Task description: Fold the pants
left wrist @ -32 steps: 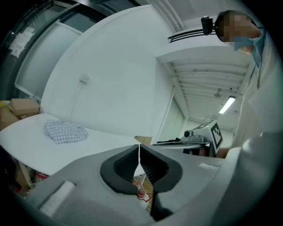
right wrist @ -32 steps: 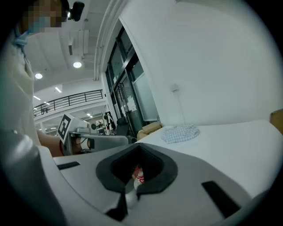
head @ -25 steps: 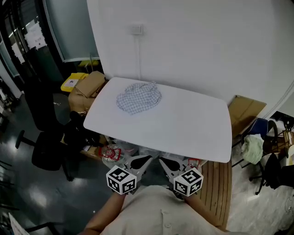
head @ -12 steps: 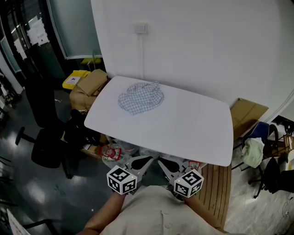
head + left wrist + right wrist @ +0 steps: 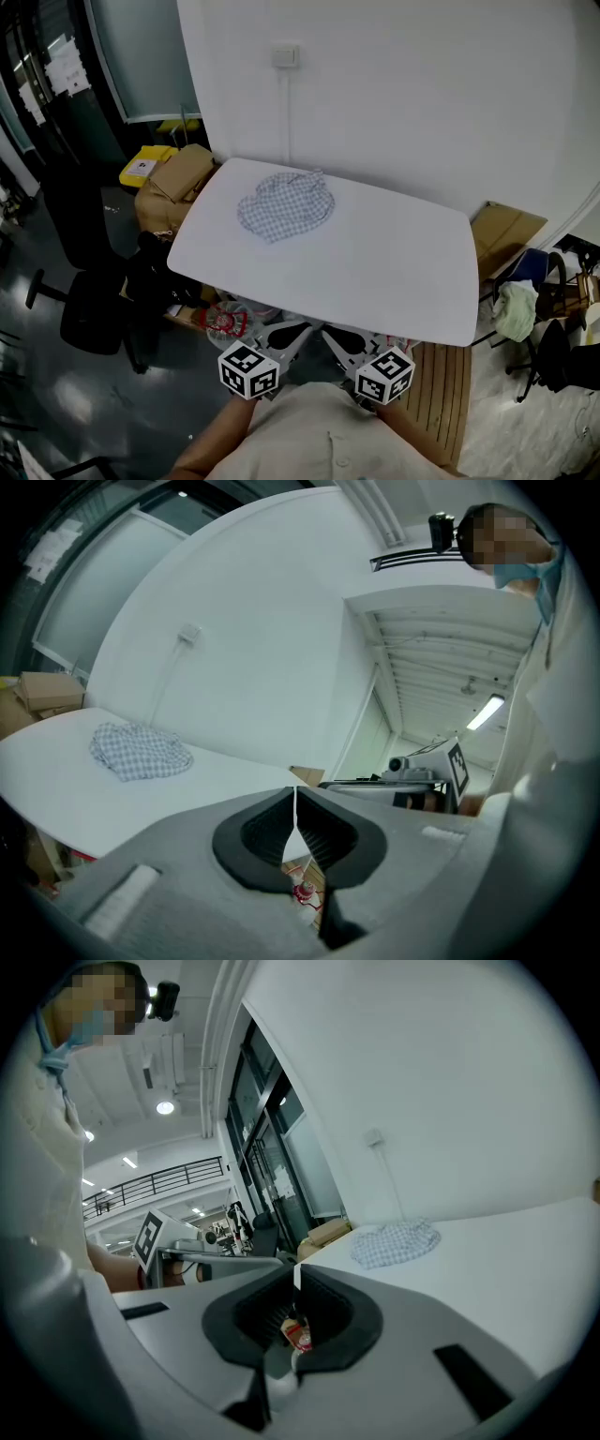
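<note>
White laminate topped the counter (image 5: 403, 272), and the pants (image 5: 284, 204) lay on it as a crumpled blue-and-white checked heap near the far left corner, below a small wall plate (image 5: 286, 56). You had both tools short of the near edge, well apart from the cloth. Your left hand-held gripper (image 5: 286, 330) had its jaws pressed together on nothing, and your right hand-held gripper (image 5: 343, 336) was likewise closed and empty.

The only clear print was the black-and-white square markers (image 5: 247, 367) on their cubes. The label on the yellow box (image 5: 142, 169) and the sheets (image 5: 64, 70) stuck to the glass door were too small to read.

Cardboard boxes (image 5: 183, 173) stood by the counter's left end. A black office chair (image 5: 89, 314) sat on the dark glossy floor (image 5: 56, 403), and flattened cardboard (image 5: 506, 230) lay by the white wall at right.
</note>
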The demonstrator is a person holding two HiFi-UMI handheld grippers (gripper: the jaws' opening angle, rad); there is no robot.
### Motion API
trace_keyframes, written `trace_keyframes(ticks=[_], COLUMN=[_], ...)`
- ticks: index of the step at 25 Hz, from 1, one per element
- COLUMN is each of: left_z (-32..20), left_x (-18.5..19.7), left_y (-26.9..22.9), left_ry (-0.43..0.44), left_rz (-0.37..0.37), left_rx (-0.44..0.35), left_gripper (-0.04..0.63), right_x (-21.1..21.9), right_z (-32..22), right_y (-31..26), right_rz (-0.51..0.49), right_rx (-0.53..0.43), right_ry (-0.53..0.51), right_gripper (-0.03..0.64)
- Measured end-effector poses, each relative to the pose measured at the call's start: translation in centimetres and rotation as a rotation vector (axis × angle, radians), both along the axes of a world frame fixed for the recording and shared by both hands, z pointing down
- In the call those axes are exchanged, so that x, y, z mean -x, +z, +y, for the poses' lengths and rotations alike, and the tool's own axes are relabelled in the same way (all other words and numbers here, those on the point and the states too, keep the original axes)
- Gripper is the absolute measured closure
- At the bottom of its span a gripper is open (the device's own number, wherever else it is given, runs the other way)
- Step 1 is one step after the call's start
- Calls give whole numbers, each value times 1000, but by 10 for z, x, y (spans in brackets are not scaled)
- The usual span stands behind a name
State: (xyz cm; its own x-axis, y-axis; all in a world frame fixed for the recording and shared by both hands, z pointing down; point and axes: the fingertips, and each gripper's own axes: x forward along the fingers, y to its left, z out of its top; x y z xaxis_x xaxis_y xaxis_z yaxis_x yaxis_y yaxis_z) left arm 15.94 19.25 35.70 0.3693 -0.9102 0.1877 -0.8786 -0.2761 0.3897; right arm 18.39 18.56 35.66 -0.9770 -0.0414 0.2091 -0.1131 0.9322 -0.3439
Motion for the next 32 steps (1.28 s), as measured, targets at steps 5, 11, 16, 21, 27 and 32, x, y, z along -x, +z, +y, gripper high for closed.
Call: trace_keyframes(ticks=[5, 11, 16, 21, 27, 32], left_z=[-21, -53, -81, -98, -117, -136], left_x=[41, 100, 154, 196, 231, 256], left_y=[5, 13, 21, 30, 46, 55], left_ry=[10, 29, 59, 86, 76, 33], left_rz=[20, 51, 61, 64, 73, 50], left_rx=[6, 16, 19, 31, 53, 65], left_gripper=[581, 581, 581, 581, 581, 581], right_x=[36, 90, 142, 180, 205, 225], right_z=[-19, -45, -73, -96, -116, -140], right_y=[5, 16, 23, 29, 43, 54], right_rz=[17, 61, 74, 93, 148, 200], right_rx=[12, 38, 56, 61, 49, -7], right_ry=[11, 3, 26, 56, 31, -25], right_gripper=[598, 598, 598, 598, 594, 567])
